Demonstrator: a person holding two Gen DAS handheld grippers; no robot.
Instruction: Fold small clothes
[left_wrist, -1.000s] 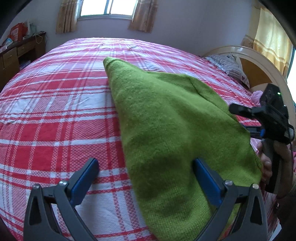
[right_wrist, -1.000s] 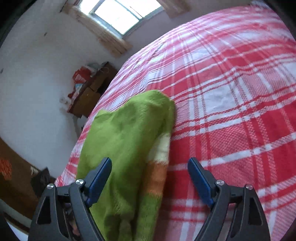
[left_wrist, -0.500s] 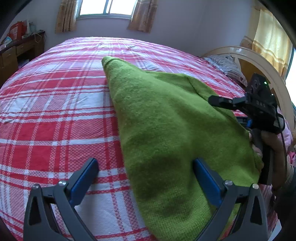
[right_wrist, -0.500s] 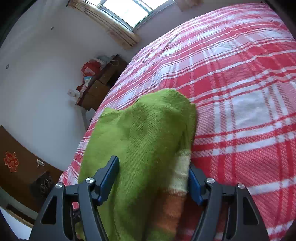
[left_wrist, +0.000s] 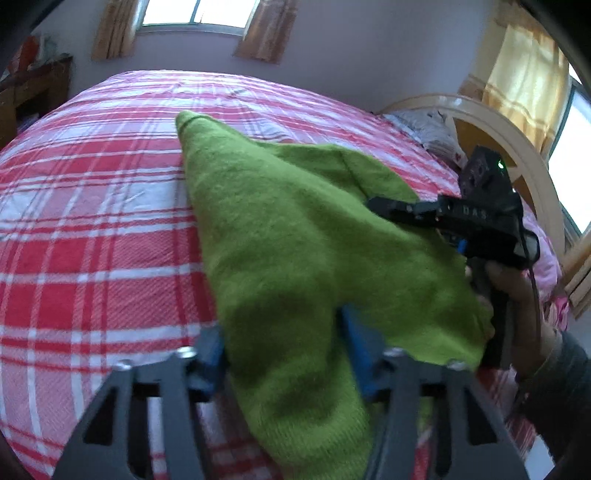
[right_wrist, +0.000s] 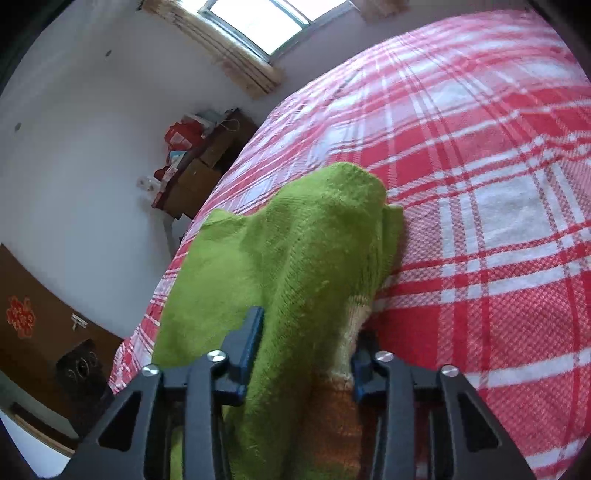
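On plaid bed (left_wrist: 92, 240): green knit garment (left_wrist: 277, 240), desk (right_wrist: 199, 166) beyond.

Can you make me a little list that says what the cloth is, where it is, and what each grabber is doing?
cloth: green knitted garment, cream and orange stripes at one end
where: on the red plaid bedspread
left gripper: closing, garment between its fingers
right gripper: closing, garment between its fingers
folding: not yet done, garment bunched

Left gripper (left_wrist: 282, 354) and right gripper (right_wrist: 308, 354) fingers closing, angled downward.
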